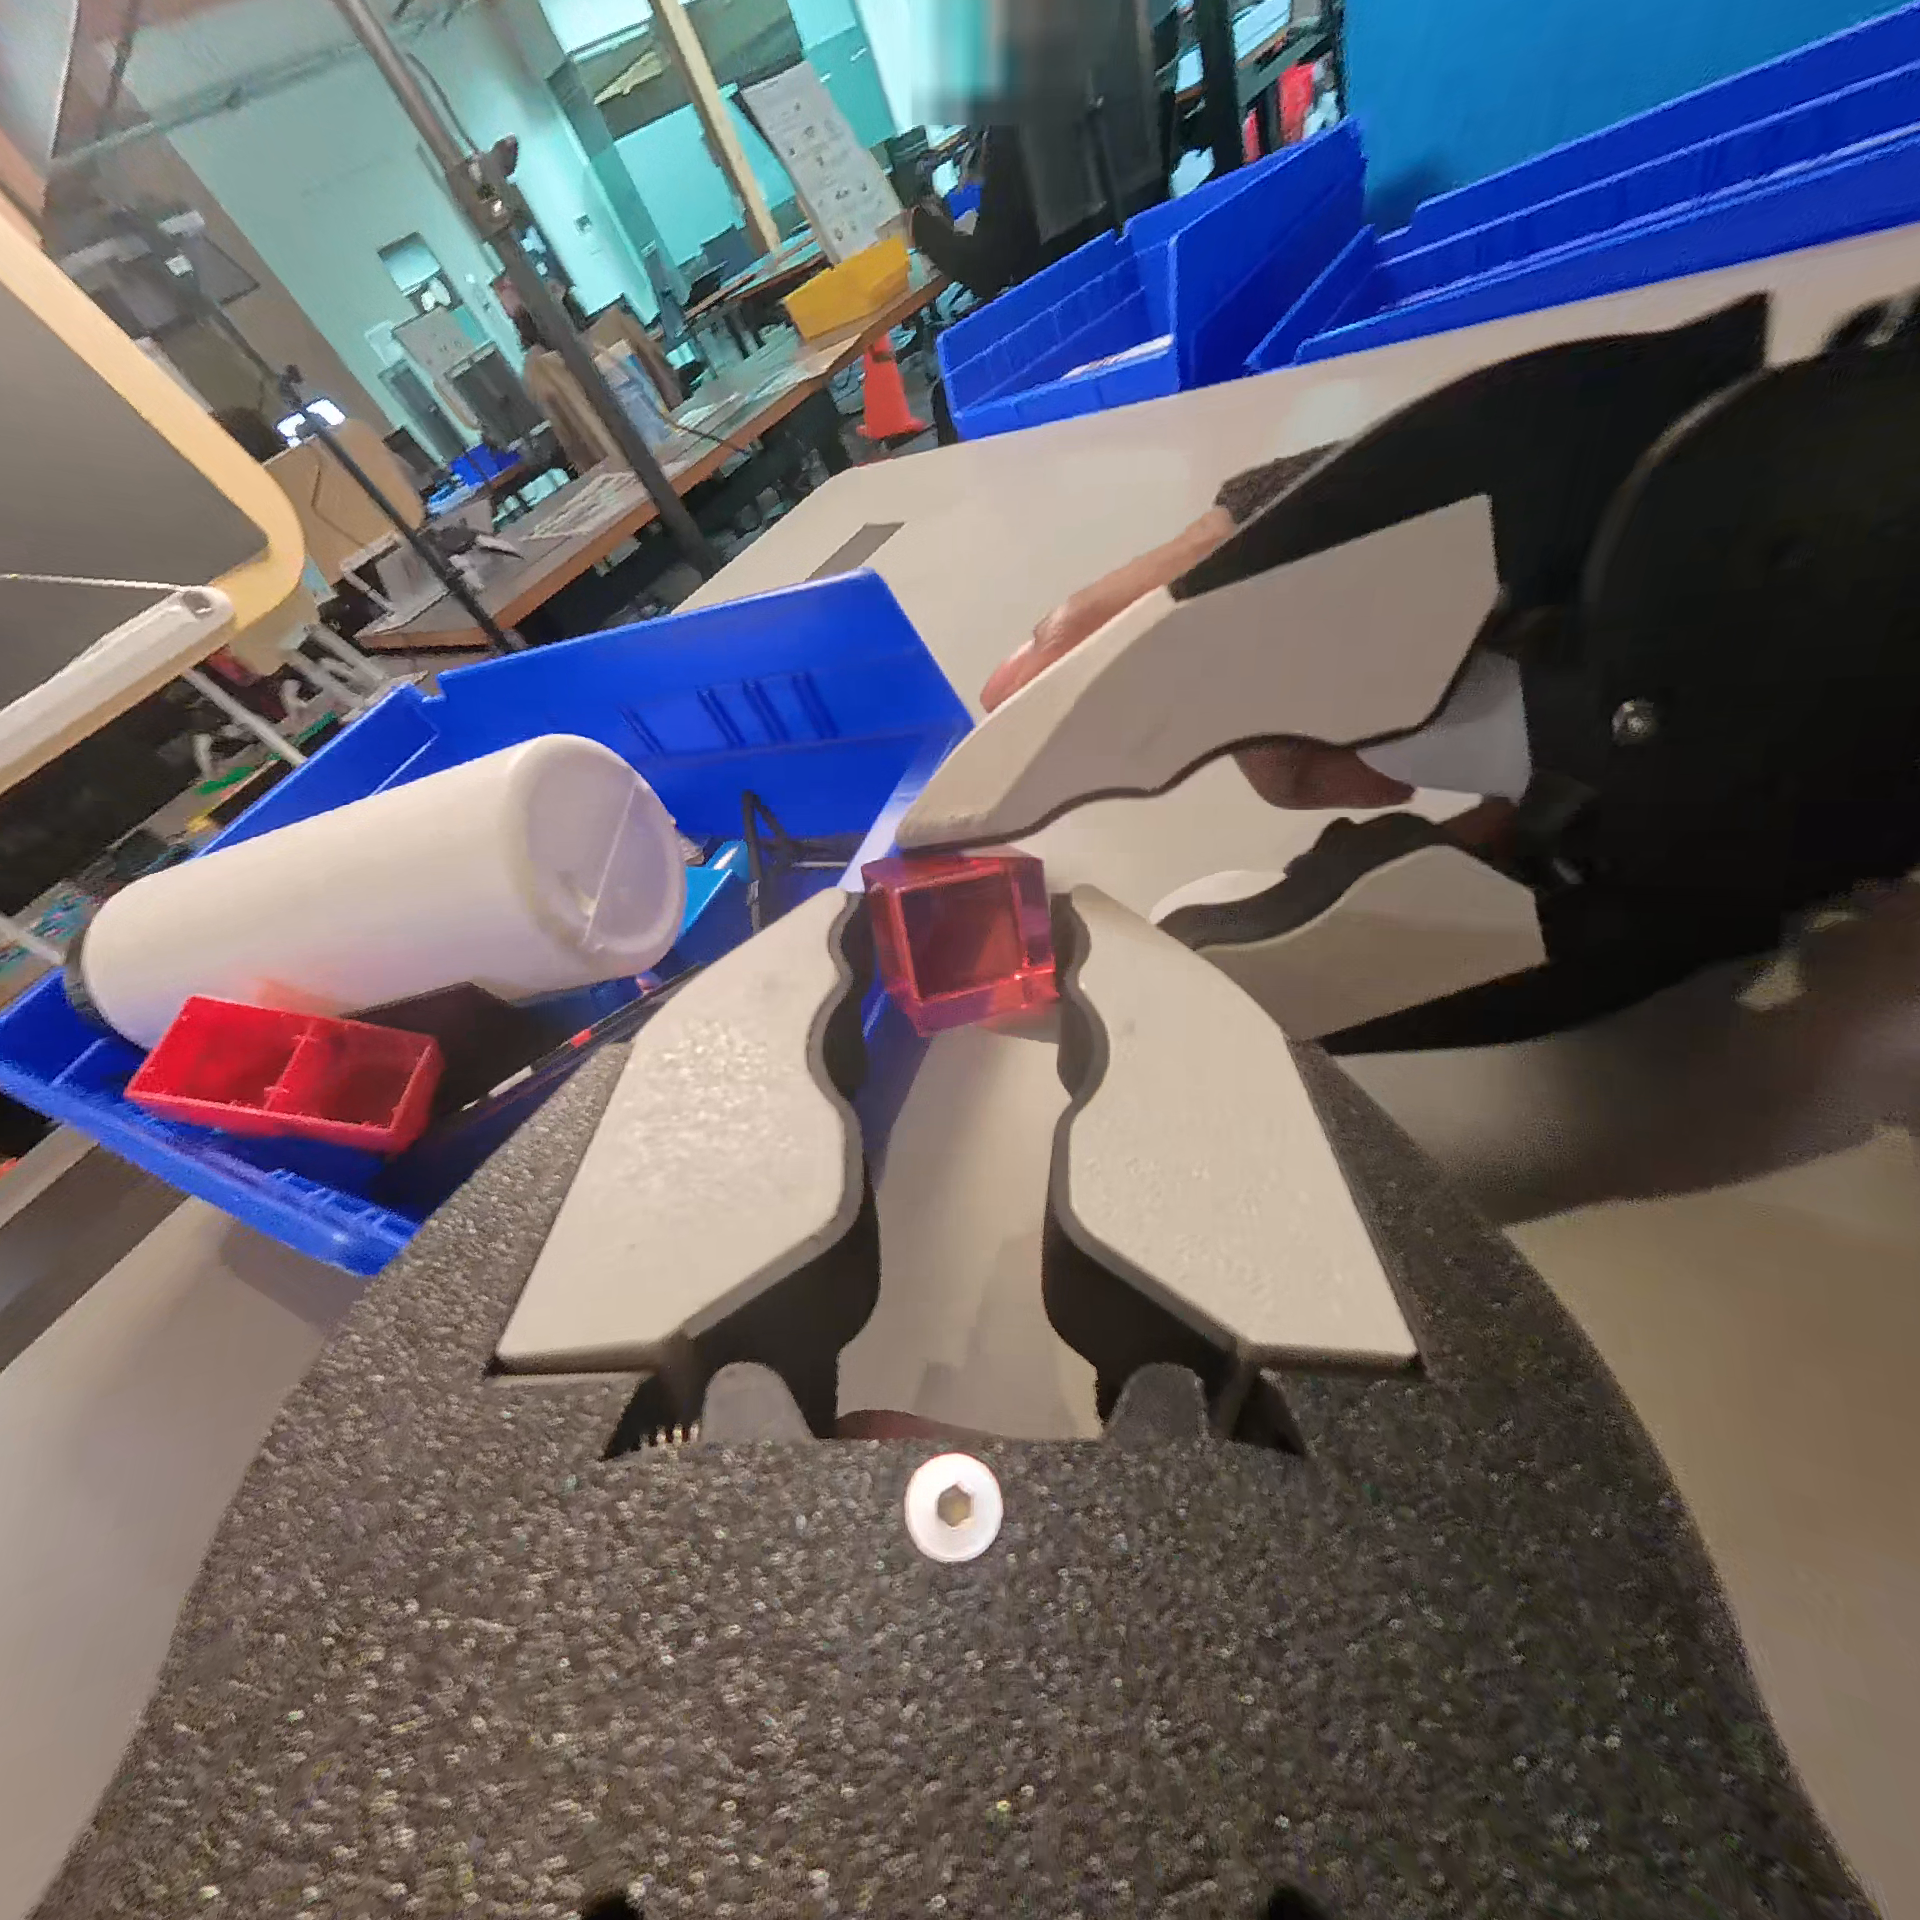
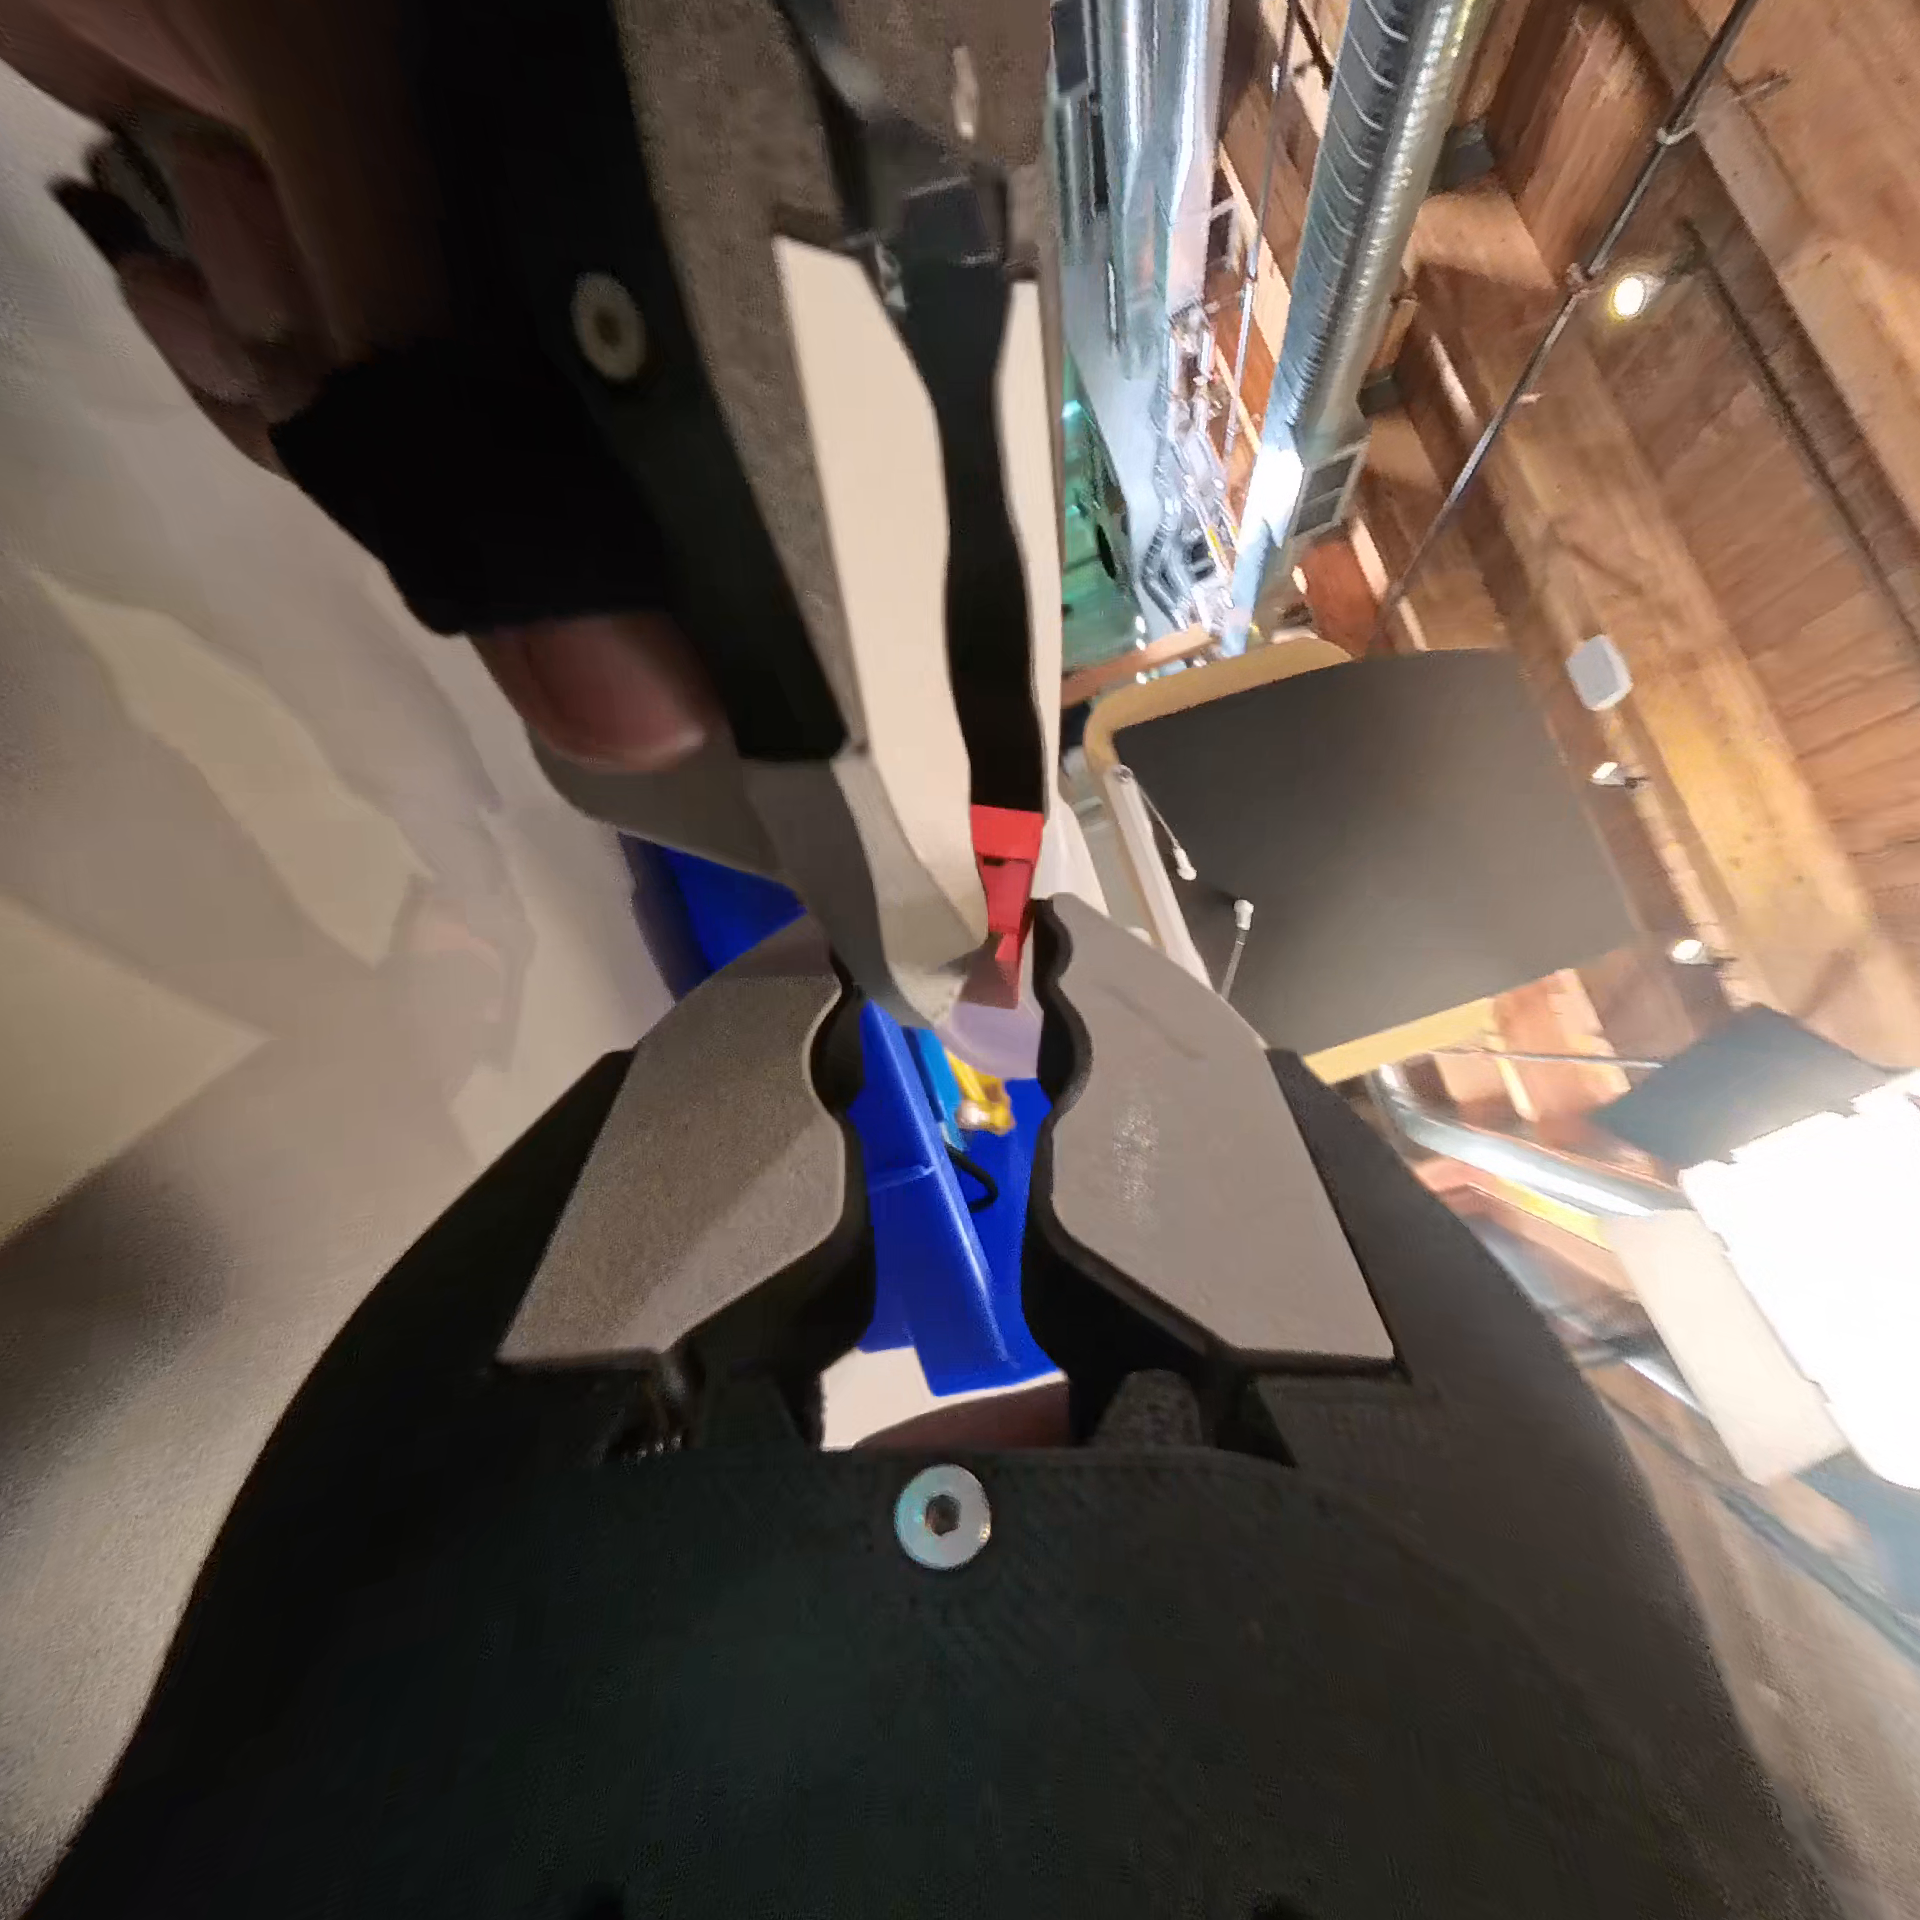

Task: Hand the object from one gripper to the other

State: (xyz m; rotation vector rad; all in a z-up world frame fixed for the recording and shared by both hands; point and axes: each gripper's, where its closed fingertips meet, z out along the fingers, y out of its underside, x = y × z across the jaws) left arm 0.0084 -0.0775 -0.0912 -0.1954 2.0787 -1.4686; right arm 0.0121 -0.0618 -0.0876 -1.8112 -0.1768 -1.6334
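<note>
Red cube [image 1: 961, 940] centre frame, pinched at left gripper [image 1: 961, 935] tips. Right gripper [image 1: 1039, 862] jaws wide around it, upper finger touching top. Risk: early left release w/o right clamp → drop into blue bin [image 1: 727, 686].

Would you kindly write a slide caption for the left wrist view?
Left tool grips a translucent red cube as the right tool closes around it above a blue bin.
</note>
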